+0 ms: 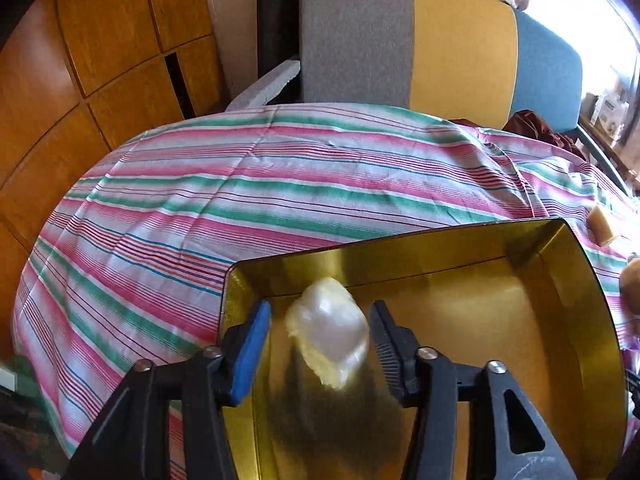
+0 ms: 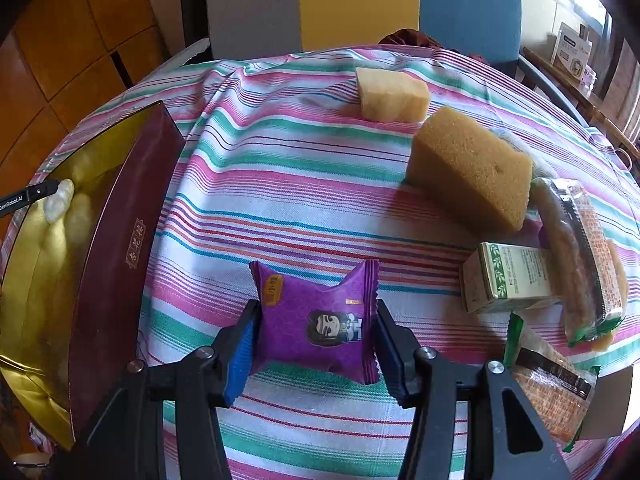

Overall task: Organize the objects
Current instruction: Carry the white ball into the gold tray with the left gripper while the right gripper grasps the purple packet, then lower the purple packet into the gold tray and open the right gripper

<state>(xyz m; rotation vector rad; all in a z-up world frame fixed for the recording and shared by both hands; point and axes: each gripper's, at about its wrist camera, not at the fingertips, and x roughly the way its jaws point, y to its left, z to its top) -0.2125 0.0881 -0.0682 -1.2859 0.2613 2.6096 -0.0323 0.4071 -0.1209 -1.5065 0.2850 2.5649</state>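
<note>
In the left wrist view my left gripper [image 1: 320, 336] hangs over the near left corner of an open gold-lined box [image 1: 500, 320]. A pale lump wrapped in clear film [image 1: 328, 328] lies between its fingers, blurred, with a gap on each side, so the jaws are open. The right wrist view shows the same lump [image 2: 58, 200] inside the box [image 2: 36, 280], whose outer wall is maroon. My right gripper [image 2: 316, 336] is shut on a purple snack packet [image 2: 316, 320] resting on the striped tablecloth [image 2: 300, 184].
To the right lie a brown sponge-like block [image 2: 472, 172], a pale sliced block [image 2: 392, 96], a green-and-white carton [image 2: 508, 280], a long wrapped bar [image 2: 580, 260] and an orange packet [image 2: 552, 392]. Grey, yellow and blue chair backs [image 1: 400, 40] stand behind the table.
</note>
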